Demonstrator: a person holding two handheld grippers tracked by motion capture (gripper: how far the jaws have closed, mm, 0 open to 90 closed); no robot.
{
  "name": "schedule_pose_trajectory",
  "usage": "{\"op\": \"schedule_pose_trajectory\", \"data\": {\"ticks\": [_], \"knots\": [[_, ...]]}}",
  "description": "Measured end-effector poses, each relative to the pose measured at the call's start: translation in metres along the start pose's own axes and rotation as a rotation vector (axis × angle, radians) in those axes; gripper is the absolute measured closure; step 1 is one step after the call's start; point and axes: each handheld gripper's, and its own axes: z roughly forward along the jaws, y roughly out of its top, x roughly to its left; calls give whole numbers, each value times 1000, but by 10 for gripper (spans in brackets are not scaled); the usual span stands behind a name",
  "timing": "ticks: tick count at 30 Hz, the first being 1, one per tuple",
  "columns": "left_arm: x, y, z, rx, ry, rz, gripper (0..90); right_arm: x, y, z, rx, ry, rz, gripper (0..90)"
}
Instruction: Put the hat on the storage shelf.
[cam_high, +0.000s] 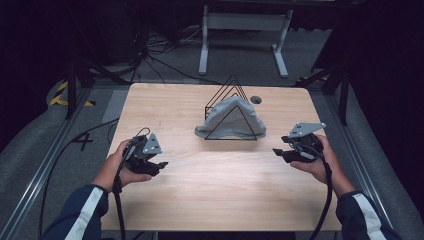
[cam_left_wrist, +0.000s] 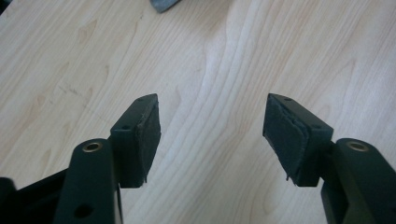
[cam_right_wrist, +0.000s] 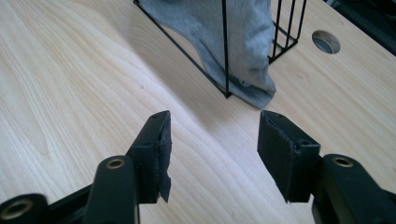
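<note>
A grey cloth (cam_high: 231, 120) is draped inside a black wire rack (cam_high: 229, 100) of triangular frames at the table's middle back. The right gripper view shows the same cloth (cam_right_wrist: 233, 37) hanging through the rack's wires (cam_right_wrist: 225, 46). My left gripper (cam_high: 161, 165) sits low at the table's left, held in a hand, its jaws apart with bare wood between them (cam_left_wrist: 212, 126). At the table's right my right gripper (cam_high: 276, 151) points toward the rack, jaws apart and empty (cam_right_wrist: 214, 140). A corner of the cloth (cam_left_wrist: 163, 4) peeks in at the top of the left gripper view.
The light wooden table (cam_high: 215, 200) has a round cable hole (cam_high: 256, 99) behind the rack. Cables trail from both grippers off the front edge. A white frame stands on the floor (cam_high: 245, 30) beyond the table, with loose cables around it.
</note>
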Motion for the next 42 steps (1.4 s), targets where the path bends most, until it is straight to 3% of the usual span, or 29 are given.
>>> {"op": "schedule_pose_trajectory", "data": {"ticks": [13,17,18,21,27,30,32,33,35,42], "knots": [[-12,-49,11,2,-37,-37,275,13,-45,0,-27,-12,5,380],[-16,-61,14,8,-37,-40,265,17,-64,2,-37,-3,28,363],[-18,-67,14,-3,-42,-58,257,19,-75,1,-41,5,53,353],[-20,-73,15,-14,-49,-71,254,20,-84,0,-41,-6,52,339],[-27,-96,26,-25,-74,-130,248,22,-122,3,-50,-11,161,295],[-26,-106,28,-90,-101,-186,232,26,-143,9,-41,12,226,245],[-27,-111,31,-129,-112,-224,222,27,-146,10,-29,11,227,213],[-29,-113,32,-156,-105,-236,203,28,-149,12,-52,10,242,199],[-29,-113,32,-148,-96,-237,190,29,-153,12,-78,-1,249,197],[-28,-113,33,-148,-93,-243,167,29,-152,12,-74,-7,252,176]]}}
